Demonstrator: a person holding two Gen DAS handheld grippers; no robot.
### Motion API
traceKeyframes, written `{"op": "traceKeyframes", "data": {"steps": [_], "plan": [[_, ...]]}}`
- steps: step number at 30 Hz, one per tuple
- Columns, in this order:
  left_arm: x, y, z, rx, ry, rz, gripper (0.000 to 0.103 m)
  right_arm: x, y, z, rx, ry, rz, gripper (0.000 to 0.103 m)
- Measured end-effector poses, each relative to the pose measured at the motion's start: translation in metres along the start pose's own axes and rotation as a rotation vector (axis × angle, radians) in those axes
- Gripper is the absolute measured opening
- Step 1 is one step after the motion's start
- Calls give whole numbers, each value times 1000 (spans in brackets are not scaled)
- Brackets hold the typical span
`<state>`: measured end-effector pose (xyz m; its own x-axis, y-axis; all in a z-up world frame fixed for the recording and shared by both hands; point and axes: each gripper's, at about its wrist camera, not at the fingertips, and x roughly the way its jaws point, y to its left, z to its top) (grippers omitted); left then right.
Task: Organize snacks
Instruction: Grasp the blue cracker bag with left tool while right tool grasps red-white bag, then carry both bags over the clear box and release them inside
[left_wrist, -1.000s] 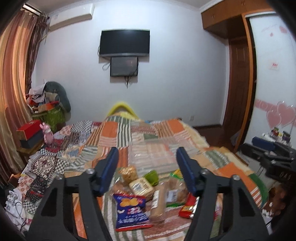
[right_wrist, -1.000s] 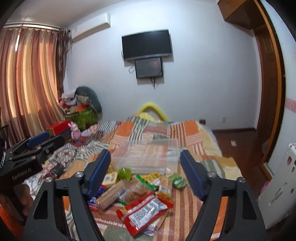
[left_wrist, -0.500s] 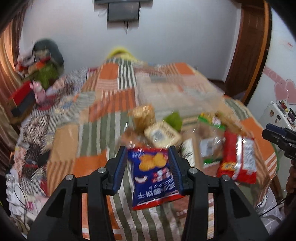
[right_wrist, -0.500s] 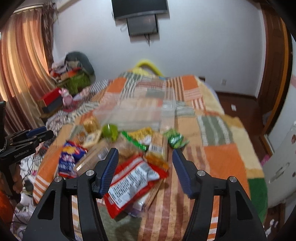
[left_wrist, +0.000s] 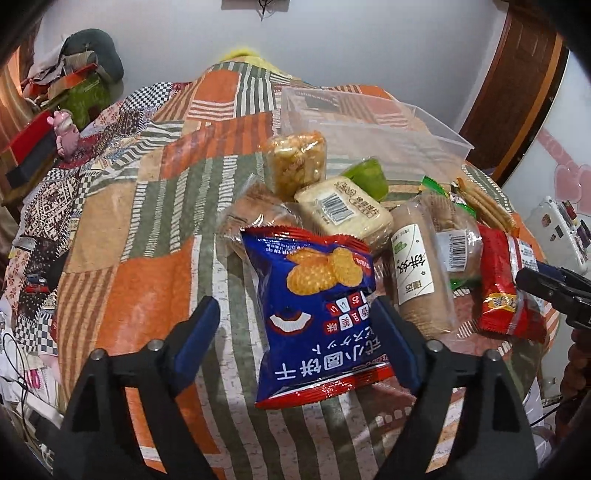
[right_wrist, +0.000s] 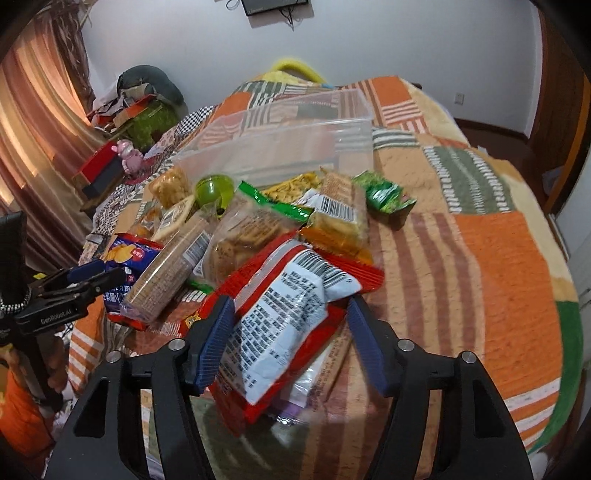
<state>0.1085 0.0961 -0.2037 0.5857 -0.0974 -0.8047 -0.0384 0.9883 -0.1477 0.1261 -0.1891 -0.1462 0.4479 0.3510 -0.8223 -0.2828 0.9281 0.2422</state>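
Observation:
A pile of snack packets lies on a patchwork bedspread (left_wrist: 147, 280). My left gripper (left_wrist: 295, 314) is open, its fingers on either side of a blue cracker bag (left_wrist: 317, 317); its right finger is at the bag's edge. My right gripper (right_wrist: 290, 314) is open around a red packet with a white label (right_wrist: 284, 314). A clear plastic bin (left_wrist: 369, 122) stands behind the pile and also shows in the right wrist view (right_wrist: 280, 144). The right gripper's tip (left_wrist: 554, 291) shows at the right edge of the left wrist view, beside the red packet (left_wrist: 506, 291).
The pile holds a round biscuit sleeve (left_wrist: 413, 269), a white wrapped cake (left_wrist: 343, 210), a puffed-snack pack (left_wrist: 299, 162), a green cup (right_wrist: 214, 190) and a small green packet (right_wrist: 384, 195). Clutter and a pink toy (left_wrist: 64, 133) lie at the bed's left.
Both grippers have dropped down and forward onto the pile. The left now straddles the blue bag, and the right now straddles the red packet.

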Motion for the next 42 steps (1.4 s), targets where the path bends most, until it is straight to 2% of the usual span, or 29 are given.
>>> {"op": "traceKeyframes", "data": {"steps": [12,16,17,18,19,20,23,24,25,34,42], "plan": [[35,-8,2,20,61,-2,89,25,12,13,-50,5,-73,101],[37,-10,-1,34,51,8,87,33,13,16,-65,9,-116,102],[37,-10,-1,37,47,9,86,35,12,16,-70,12,-125,102],[36,-10,-1,42,43,7,79,36,11,16,-75,16,-129,102],[36,-11,-1,47,43,7,73,37,11,16,-76,18,-131,100],[36,-12,-1,52,42,12,73,37,11,16,-75,19,-131,100],[34,-16,-2,72,35,27,68,38,6,14,-62,36,-109,88],[33,-17,-3,79,32,36,67,39,3,12,-53,53,-94,75],[31,-19,-4,87,28,47,67,39,1,11,-52,60,-96,66],[12,-23,-2,96,-12,71,65,19,-6,8,-45,27,-64,43],[-18,-30,14,97,-89,73,65,2,-6,9,-53,-7,-38,36]]}}
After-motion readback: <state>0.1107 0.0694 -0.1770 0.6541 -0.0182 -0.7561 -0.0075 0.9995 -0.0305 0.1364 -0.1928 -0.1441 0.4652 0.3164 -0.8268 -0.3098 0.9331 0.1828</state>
